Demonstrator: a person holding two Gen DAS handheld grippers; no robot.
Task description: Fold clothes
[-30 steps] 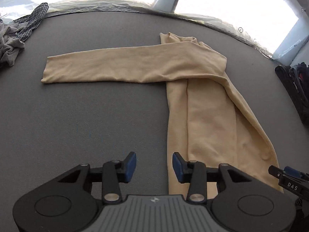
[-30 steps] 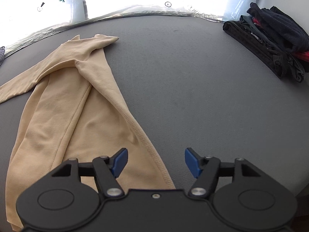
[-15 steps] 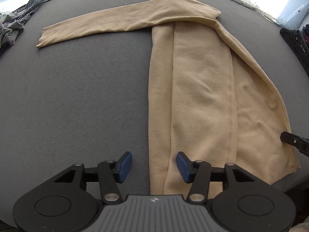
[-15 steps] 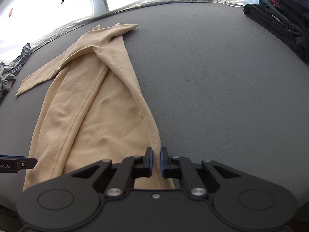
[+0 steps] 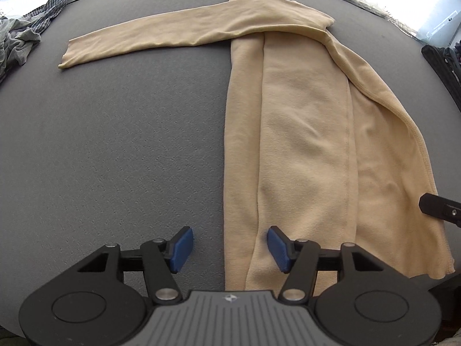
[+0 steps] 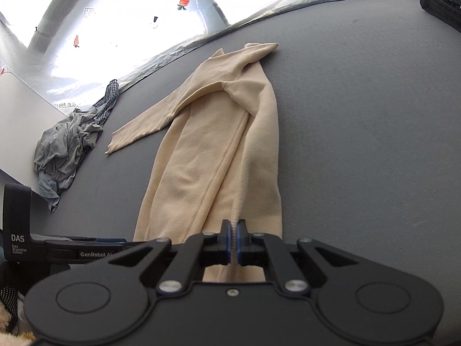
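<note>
A tan long-sleeved top lies lengthwise on the grey table, one sleeve stretched out to the left. My left gripper is open, its blue pads straddling the left bottom edge of the top near the hem. In the right wrist view the same top runs away from me, and my right gripper is shut on its stitched hem edge, lifting it slightly. The right gripper's tip shows at the right edge of the left wrist view.
A crumpled pile of grey and checked clothes sits at the table's left edge, also seen as clothes at far left. Dark folded garments lie at the far right. A bright window wall runs behind the table.
My right gripper closed on the hem edge and has raised and swung it leftward. The left gripper moved in over the left bottom edge and stays open.
</note>
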